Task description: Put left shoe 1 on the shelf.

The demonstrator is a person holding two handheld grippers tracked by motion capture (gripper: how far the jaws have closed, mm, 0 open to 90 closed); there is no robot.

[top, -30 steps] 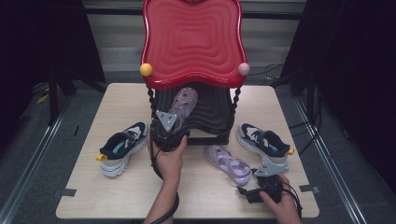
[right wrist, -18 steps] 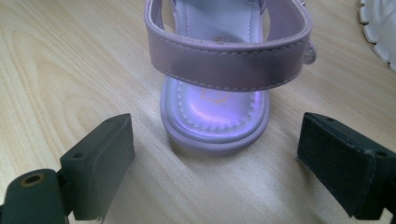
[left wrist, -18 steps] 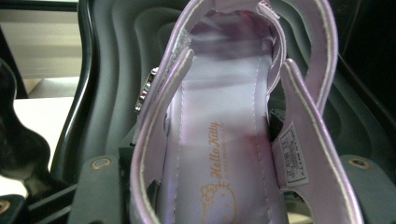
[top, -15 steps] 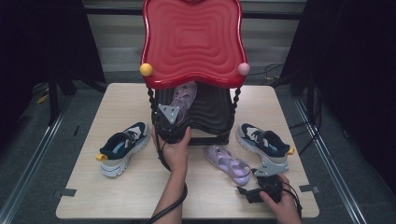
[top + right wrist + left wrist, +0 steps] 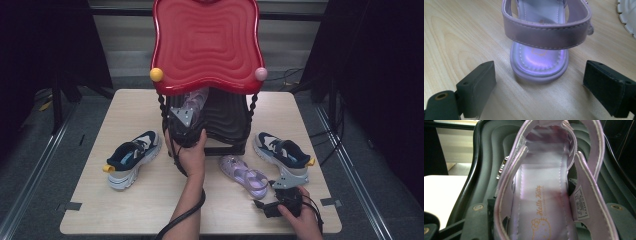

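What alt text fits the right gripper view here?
The right gripper, fingers spread wide, faces the heel of a lilac sandal lying on the pale wooden table, without touching it.

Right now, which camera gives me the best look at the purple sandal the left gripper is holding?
The left gripper view: the held sandal is seen close up there, with its insole, straps and printed label readable, above the black shelf. The high view shows just its toe under the red top tier. The right gripper view shows the other sandal, lying on the table.
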